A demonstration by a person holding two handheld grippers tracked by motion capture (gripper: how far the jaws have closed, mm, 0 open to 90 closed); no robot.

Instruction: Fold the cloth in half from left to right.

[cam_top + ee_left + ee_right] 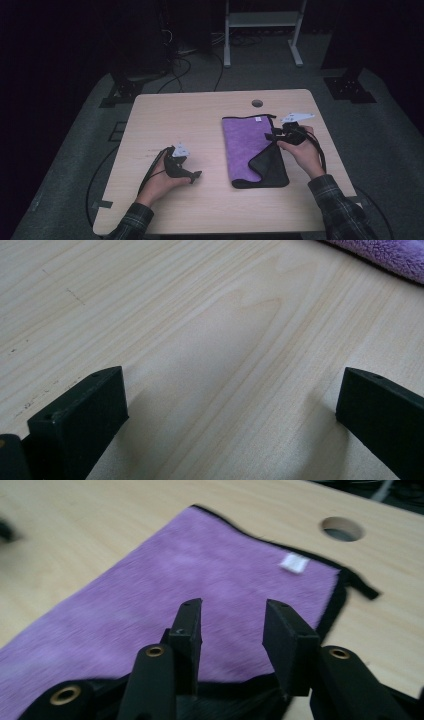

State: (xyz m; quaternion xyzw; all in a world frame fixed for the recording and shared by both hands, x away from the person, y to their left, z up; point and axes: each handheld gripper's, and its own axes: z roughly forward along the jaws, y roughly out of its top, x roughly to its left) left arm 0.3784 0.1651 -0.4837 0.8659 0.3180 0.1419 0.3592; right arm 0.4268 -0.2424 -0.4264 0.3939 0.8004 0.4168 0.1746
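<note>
Loads of bare worktop [200,120] between the left tongs [192,176] and the purple cloth [247,142], so passing there's easy, while the right tongs [270,135] hover right over the cloth's folded-back corner by the worktop's right edge.

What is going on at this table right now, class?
A person in a plaid shirt holds a gripper in each hand over a wooden table. A purple cloth with black edging lies flat, its near right corner folded over so the dark underside shows. The right gripper hovers at that folded edge with its jaws apart and nothing between them. The left gripper rests open over bare tabletop, well left of the cloth.
</note>
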